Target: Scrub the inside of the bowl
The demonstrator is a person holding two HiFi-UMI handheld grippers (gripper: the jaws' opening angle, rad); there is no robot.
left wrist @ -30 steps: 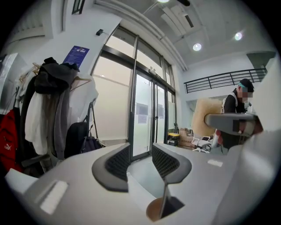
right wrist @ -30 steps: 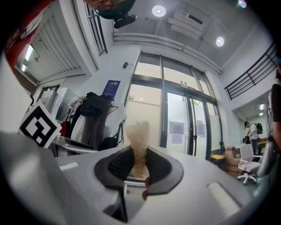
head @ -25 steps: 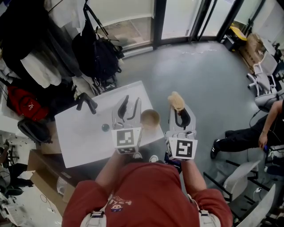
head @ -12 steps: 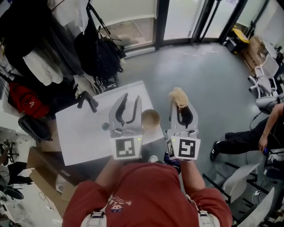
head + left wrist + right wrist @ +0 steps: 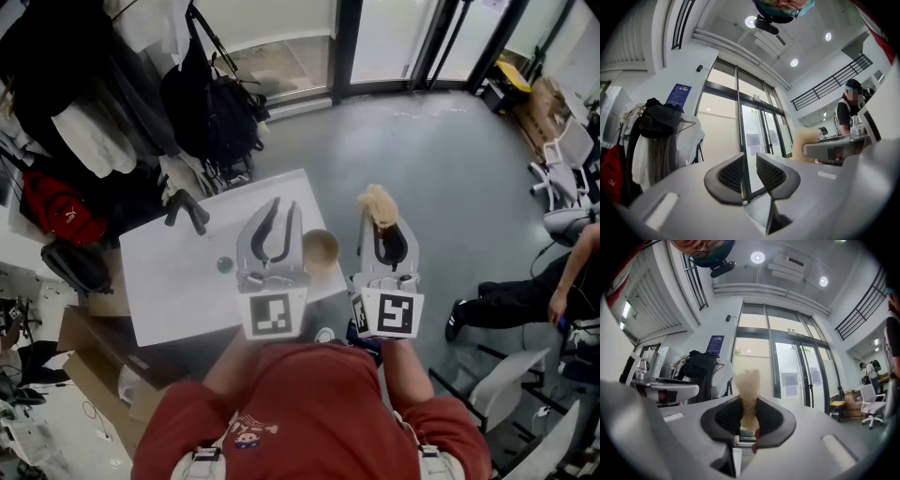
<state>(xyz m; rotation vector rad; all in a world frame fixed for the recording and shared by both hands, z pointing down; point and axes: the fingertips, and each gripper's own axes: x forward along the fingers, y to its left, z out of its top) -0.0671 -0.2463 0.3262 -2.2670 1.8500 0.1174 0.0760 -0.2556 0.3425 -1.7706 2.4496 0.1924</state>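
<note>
A small tan bowl (image 5: 320, 248) stands near the right edge of the white table (image 5: 178, 281). In the head view my left gripper (image 5: 283, 208) is raised over the table just left of the bowl. Its jaws are closing, a narrow gap remains, and nothing is between them. The left gripper view points up at the glass doors, and that gripper (image 5: 750, 161) is empty. My right gripper (image 5: 382, 230) is lifted to the right of the bowl, past the table edge, shut on a fluffy tan scrubber (image 5: 377, 207). The scrubber (image 5: 747, 385) sticks up between the gripper's (image 5: 749, 414) pads.
A small dark ball (image 5: 223, 264) and a black handled tool (image 5: 187, 212) lie on the table. Coats and a black backpack (image 5: 211, 98) hang at the back left. Cardboard boxes (image 5: 94, 375) sit below the table. A seated person (image 5: 525, 291) and white chairs (image 5: 562, 159) are at the right.
The left gripper's jaws have narrowed from wide apart to a slim gap, and the gripper has shifted slightly right. The right gripper and scrubber have barely moved.
</note>
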